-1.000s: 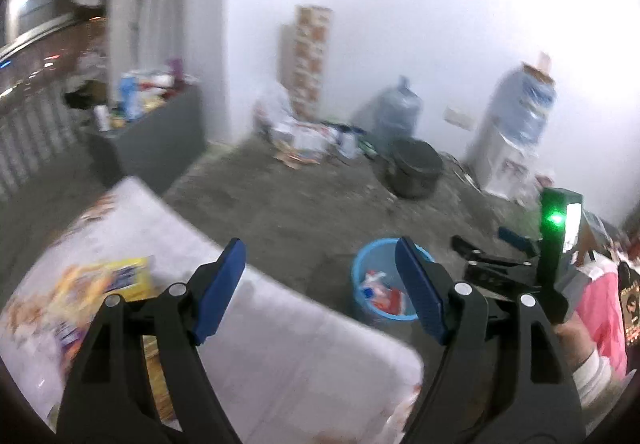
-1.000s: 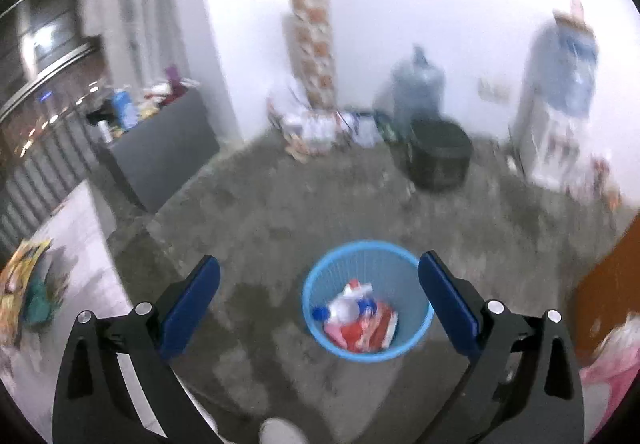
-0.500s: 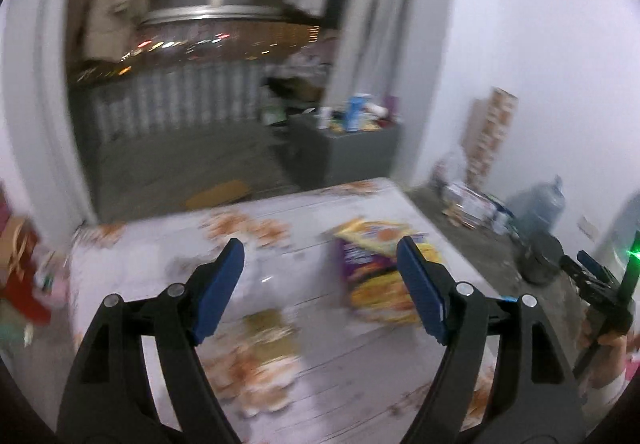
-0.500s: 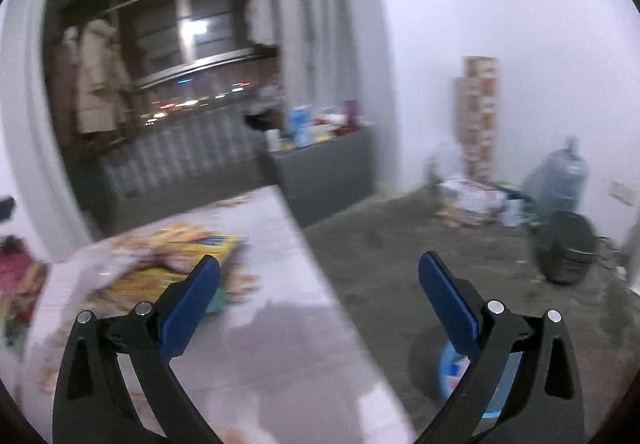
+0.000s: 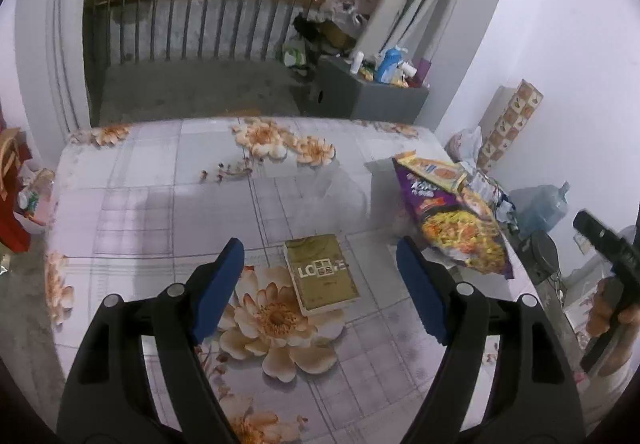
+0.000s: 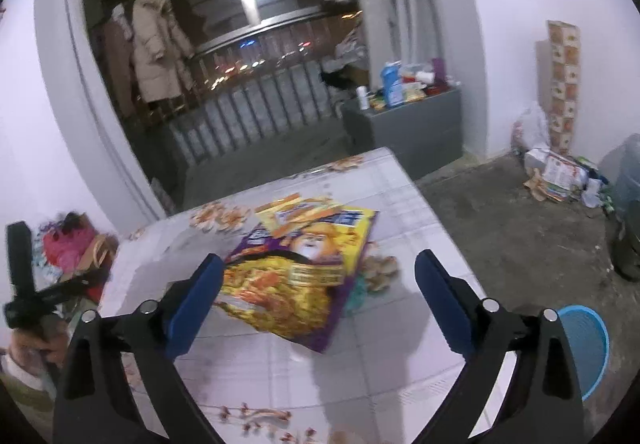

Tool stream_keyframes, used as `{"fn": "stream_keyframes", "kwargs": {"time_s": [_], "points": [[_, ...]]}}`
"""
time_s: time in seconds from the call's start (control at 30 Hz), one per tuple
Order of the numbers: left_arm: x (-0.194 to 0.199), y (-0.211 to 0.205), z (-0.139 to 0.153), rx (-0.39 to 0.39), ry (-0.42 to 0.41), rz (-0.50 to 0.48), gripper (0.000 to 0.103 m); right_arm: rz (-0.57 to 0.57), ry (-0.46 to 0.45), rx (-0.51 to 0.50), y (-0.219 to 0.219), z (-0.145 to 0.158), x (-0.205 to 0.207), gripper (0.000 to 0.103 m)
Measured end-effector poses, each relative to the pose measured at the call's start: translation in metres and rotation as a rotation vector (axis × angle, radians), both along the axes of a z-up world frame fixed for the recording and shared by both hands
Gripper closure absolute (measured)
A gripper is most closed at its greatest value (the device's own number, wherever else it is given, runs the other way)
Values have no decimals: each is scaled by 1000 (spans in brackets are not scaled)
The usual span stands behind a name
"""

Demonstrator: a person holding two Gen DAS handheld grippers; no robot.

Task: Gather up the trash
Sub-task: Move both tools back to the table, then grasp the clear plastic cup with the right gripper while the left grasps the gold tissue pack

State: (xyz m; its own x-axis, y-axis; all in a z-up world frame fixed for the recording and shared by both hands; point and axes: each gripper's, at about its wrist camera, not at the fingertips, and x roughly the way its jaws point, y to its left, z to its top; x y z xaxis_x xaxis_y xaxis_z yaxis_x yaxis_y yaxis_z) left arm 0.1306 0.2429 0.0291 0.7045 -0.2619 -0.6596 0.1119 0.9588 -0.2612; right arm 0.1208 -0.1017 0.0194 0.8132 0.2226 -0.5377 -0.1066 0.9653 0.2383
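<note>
A flat gold box (image 5: 322, 273) lies on the floral tablecloth (image 5: 160, 204), just ahead of my open, empty left gripper (image 5: 320, 284). A large purple and yellow snack bag (image 5: 452, 216) lies at the table's right side with a smaller orange packet (image 5: 436, 169) on top. In the right wrist view the same bag (image 6: 296, 280) lies just ahead of my open, empty right gripper (image 6: 318, 296), which hovers above the table. The blue trash basket (image 6: 588, 348) stands on the floor at the lower right.
A grey cabinet (image 5: 372, 96) loaded with bottles stands beyond the table by the balcony railing (image 5: 200, 28). Water jugs (image 5: 540, 204), a dark pot (image 5: 540, 252) and boxes (image 6: 556, 172) sit along the right wall. Red clutter (image 5: 16, 204) lies left of the table.
Both grippers have swung from the blue basket on the floor back over the table. The gold box and the snack bags have come into close view. Both stay open.
</note>
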Motion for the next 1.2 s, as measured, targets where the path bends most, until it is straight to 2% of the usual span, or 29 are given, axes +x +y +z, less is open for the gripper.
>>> {"fn": "stream_keyframes", "kwargs": {"time_s": [0.1,0.2,0.37,0.53,0.6,0.73,0.97,1.2], "points": [[14,-6,-20,-25,62,-13,29,71,22,17,13,5,20,11],[27,-14,-44,-63,123,-24,29,173,81,58,38,10,50,14],[43,-31,-72,-13,167,26,29,290,189,72,86,3,92,16],[51,-40,-84,31,166,56,29,366,337,99,134,-16,139,23],[53,-39,-86,54,169,82,29,370,388,100,150,-24,153,26],[56,-32,-92,40,181,119,29,390,483,96,184,-46,183,34],[58,-24,-96,-26,195,128,29,345,588,48,214,-76,222,45],[55,-21,-96,-38,187,120,29,327,652,15,214,-90,229,68]]}}
